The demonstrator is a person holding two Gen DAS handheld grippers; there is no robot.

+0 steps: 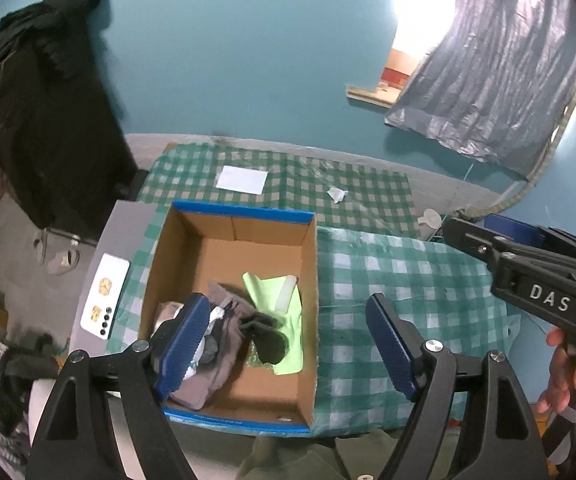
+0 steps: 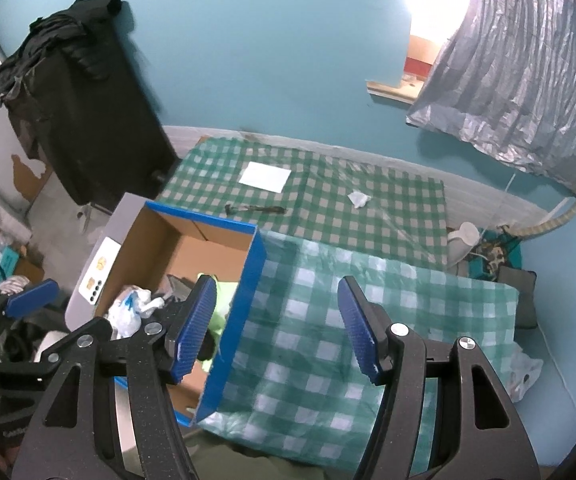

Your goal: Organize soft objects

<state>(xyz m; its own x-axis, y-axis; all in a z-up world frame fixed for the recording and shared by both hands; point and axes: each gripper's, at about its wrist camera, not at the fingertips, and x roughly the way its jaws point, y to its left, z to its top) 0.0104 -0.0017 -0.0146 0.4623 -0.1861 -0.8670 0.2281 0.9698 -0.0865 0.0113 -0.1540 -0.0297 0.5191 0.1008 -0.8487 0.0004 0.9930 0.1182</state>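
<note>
A blue-edged cardboard box [image 1: 307, 280] stands on the green checked cloth [image 1: 399, 280]. In it lie a light green cloth [image 1: 288, 308], a grey garment [image 1: 224, 336], dark socks [image 1: 268, 336] and a white crumpled bag [image 2: 132, 308]. My left gripper [image 1: 288, 344] is open and empty above the box's near right side. My right gripper [image 2: 276, 328] is open and empty over the box's right wall [image 2: 240, 320] and the cloth [image 2: 367, 300]. Its body [image 1: 535, 276] shows at the right of the left wrist view.
A white phone [image 1: 104, 296] lies on a grey board left of the box. A white paper sheet [image 1: 242, 179], a crumpled scrap [image 1: 336, 195] and a dark tool [image 2: 256, 209] lie farther back. A black-draped stand [image 1: 48, 128] is left; a teal wall is behind.
</note>
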